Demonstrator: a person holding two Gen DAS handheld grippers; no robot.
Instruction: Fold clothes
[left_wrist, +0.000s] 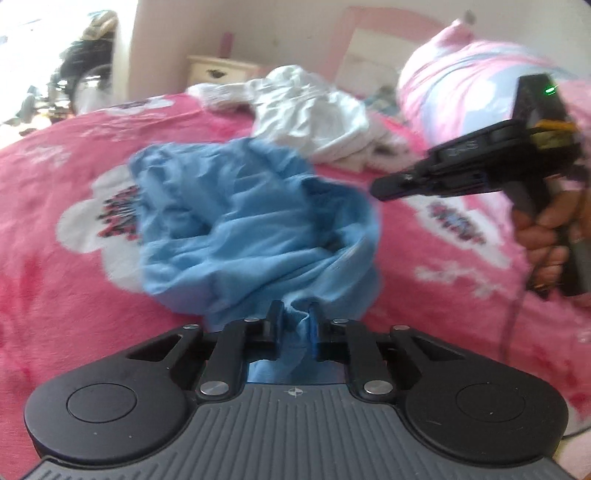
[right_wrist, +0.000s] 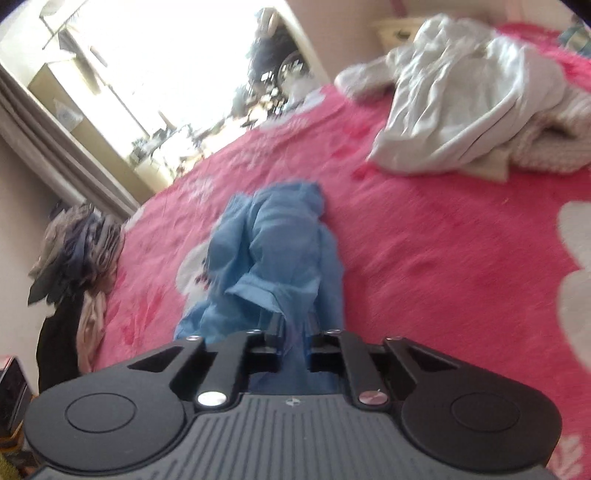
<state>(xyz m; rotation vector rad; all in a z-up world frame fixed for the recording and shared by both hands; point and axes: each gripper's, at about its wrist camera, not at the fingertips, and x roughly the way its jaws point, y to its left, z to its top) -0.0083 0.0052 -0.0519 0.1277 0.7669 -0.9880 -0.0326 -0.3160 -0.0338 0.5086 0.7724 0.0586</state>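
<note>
Home bedroom: pink bedspread (left_wrist: 55, 166), nightstand (left_wrist: 218, 70)

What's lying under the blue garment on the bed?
The blue garment rests crumpled on a pink blanket, partly covering a white cloud print. How far the print runs beneath the fabric, or whether anything else lies there, is hidden.

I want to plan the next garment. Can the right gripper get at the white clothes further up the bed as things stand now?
Probably not yet: the right gripper is shut on the blue garment. The pink blanket between it and the white clothes looks free.
</note>
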